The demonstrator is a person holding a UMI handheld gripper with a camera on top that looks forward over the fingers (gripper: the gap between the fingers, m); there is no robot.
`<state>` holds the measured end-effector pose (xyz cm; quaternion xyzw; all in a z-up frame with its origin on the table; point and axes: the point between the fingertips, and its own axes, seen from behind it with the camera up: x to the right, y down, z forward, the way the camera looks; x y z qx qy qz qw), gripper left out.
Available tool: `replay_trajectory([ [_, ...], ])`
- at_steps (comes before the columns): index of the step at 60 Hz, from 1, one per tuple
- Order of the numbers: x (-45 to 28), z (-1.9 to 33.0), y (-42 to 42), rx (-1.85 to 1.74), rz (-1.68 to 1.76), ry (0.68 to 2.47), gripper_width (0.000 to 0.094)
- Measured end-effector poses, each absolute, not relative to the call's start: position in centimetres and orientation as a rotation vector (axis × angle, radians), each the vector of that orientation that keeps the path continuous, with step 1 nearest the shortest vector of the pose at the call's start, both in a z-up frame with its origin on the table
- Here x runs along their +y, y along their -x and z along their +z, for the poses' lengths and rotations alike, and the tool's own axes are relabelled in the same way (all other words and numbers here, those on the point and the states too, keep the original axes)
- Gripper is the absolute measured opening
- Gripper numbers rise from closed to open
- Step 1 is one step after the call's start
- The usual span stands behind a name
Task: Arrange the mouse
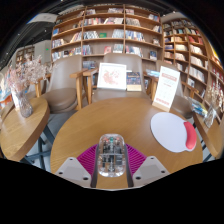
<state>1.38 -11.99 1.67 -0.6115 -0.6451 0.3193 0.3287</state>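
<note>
Your gripper is clamped on the clear mouse, low centre of frame over the bench; carry it level toward the white pad at right, and lower gently

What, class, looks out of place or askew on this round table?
Nothing is spilled or damaged. One mismatch: the clear mouse sits between the gripper fingers, well apart from the white round mouse pad, which lies empty beyond them beside a red object.
</note>
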Motion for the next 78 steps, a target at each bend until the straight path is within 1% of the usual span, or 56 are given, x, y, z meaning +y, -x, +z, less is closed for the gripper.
replay_trajectory([
  [5,-10.6,6.2,-0.7,-1.638,0.889,1.544,0.0410],
  [9,-8.7,9.9,-0.2,-1.591,0.956,1.554,0.0410],
  [14,-4.2,13.1,1.2,-1.531,0.980,1.558,0.0409],
  [17,-1.1,14.6,2.3,-1.499,0.966,1.539,0.0409],
  [21,3.2,15.2,4.0,-1.454,0.925,1.536,0.0409],
  [25,7.1,14.4,5.4,-1.431,0.883,1.542,0.0408],
  [31,11.4,11.4,7.6,-1.425,0.824,1.579,0.0407],
  [44,14.1,2.8,10.2,-1.469,0.801,1.710,0.0407],
  [50,14.5,0.8,10.2,-1.483,0.779,1.731,0.0411],
  [54,14.4,-0.2,10.3,-1.498,0.770,1.731,0.0430],
  [59,14.4,-0.9,10.4,-1.503,0.753,1.716,0.0445],
  [66,14.4,-0.9,10.5,-1.489,0.754,1.714,0.0480],
  [69,14.3,-1.0,10.4,-1.492,0.750,1.722,0.0511],
  [71,14.4,-1.0,10.2,-1.488,0.747,1.729,0.0571],
  [75,14.0,-0.3,9.7,-1.489,0.757,1.732,0.0825],
  [76,13.9,0.0,9.5,-1.489,0.763,1.728,0.0871],
  [78,13.6,0.7,9.1,-1.491,0.776,1.715,0.0835],
])
